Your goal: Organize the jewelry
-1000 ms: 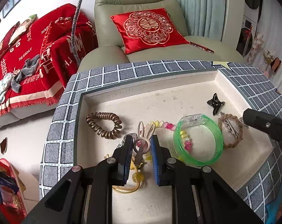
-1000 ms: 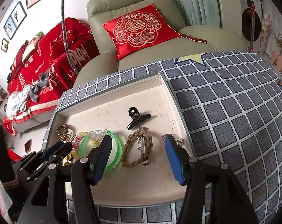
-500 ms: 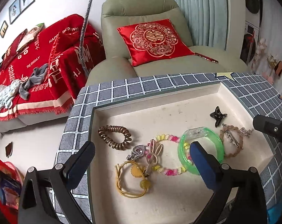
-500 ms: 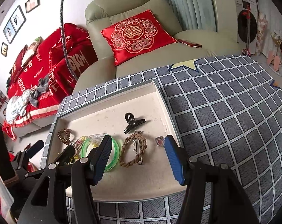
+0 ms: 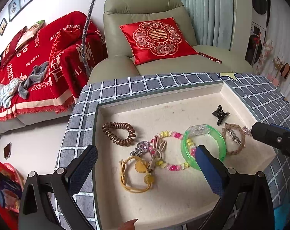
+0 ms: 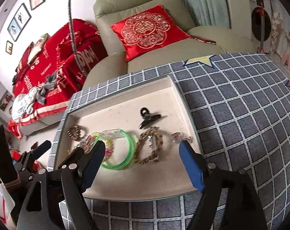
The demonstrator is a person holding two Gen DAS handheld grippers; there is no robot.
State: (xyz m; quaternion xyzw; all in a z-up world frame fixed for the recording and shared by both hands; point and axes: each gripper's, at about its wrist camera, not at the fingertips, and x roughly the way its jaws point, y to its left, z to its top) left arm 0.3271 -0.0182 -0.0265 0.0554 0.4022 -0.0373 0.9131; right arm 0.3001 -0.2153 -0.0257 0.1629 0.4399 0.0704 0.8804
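Bracelets (image 5: 203,147), hair ties (image 5: 119,135) and a black clip (image 5: 220,114) lie flat in the tray (image 5: 164,201).

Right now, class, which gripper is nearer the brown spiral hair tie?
Left. The left gripper hangs just in front of the spiral hair tie; the right gripper hangs past the green bangle.

green armchair (image 5: 150,19) — red cushion (image 5: 156,38), framed pictures (image 6: 20,19)

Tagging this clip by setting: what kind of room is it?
Most likely a home living room: a green recliner with a red embroidered cushion, a sofa under a red throw, and framed pictures on the wall.
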